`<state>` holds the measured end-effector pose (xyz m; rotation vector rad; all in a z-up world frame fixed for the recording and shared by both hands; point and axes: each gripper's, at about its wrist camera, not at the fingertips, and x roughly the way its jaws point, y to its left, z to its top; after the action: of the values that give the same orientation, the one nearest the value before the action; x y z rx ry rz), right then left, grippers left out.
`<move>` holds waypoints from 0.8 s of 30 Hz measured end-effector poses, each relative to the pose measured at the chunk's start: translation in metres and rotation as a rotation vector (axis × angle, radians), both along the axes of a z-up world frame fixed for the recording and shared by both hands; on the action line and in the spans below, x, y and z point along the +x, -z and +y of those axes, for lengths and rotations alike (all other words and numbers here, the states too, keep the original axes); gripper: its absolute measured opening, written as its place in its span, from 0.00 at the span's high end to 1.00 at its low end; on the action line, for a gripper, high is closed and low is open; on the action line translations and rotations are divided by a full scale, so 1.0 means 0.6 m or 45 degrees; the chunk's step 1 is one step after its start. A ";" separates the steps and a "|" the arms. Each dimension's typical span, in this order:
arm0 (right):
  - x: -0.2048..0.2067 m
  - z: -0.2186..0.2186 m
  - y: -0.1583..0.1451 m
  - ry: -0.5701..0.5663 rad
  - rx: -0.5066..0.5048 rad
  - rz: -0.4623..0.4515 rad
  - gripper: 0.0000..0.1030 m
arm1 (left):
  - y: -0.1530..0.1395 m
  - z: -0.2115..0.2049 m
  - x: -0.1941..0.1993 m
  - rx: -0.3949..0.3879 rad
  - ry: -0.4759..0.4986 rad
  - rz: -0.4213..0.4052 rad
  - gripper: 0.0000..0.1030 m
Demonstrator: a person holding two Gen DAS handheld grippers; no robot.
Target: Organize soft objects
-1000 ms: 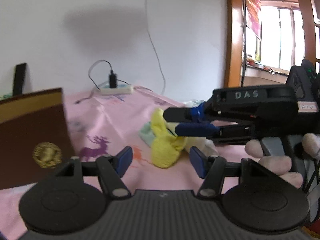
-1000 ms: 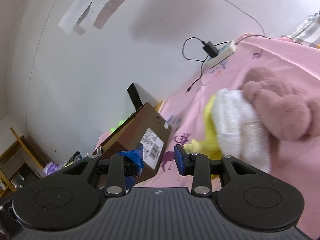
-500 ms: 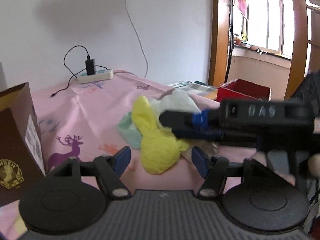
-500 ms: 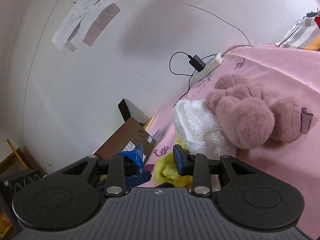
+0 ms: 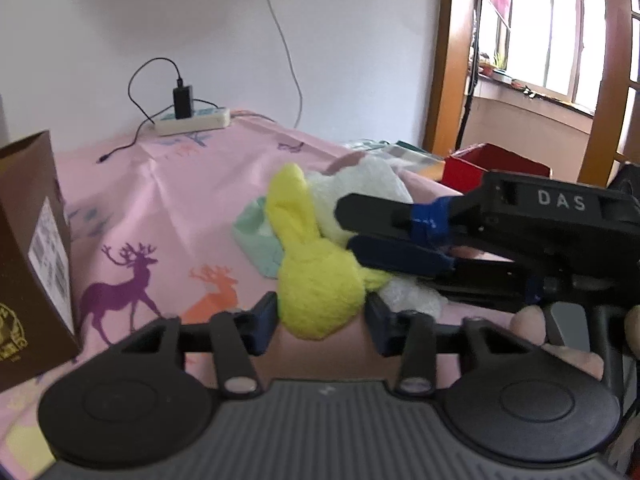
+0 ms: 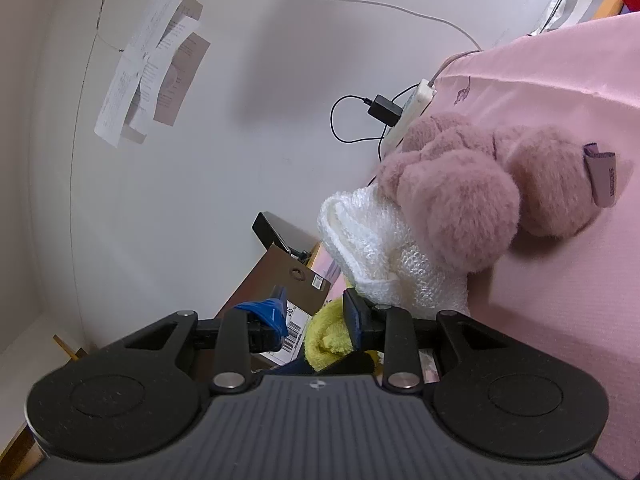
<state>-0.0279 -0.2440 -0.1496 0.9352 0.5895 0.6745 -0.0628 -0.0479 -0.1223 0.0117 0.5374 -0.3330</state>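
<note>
Your left gripper (image 5: 320,320) stands open astride the yellow plush (image 5: 316,276) lying on the pink bench (image 5: 192,184), your right gripper (image 5: 348,228) open beside it, so closing both may tug it apart.

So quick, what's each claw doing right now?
Left gripper: open, jaws either side of the yellow plush, not gripping.
Right gripper: open, holding nothing.
</note>
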 end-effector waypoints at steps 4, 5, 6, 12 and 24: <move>0.004 0.005 0.001 -0.025 -0.016 0.010 0.88 | 0.000 0.008 -0.002 -0.038 -0.025 -0.003 0.62; 0.006 0.006 0.000 -0.037 -0.024 0.009 0.88 | 0.000 0.011 -0.003 -0.051 -0.034 -0.004 0.62; 0.007 0.009 -0.001 -0.047 -0.031 0.008 0.88 | 0.000 0.013 -0.004 -0.058 -0.043 -0.008 0.63; 0.004 0.007 -0.001 -0.079 -0.015 -0.028 0.87 | -0.010 0.029 -0.030 -0.130 -0.057 -0.131 0.63; 0.010 0.013 -0.007 -0.112 0.028 0.065 0.82 | -0.016 0.038 -0.050 -0.177 -0.056 -0.219 0.69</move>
<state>-0.0220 -0.2364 -0.1454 0.9531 0.6727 0.7390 -0.0929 -0.0252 -0.1126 -0.1048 0.3428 -0.3222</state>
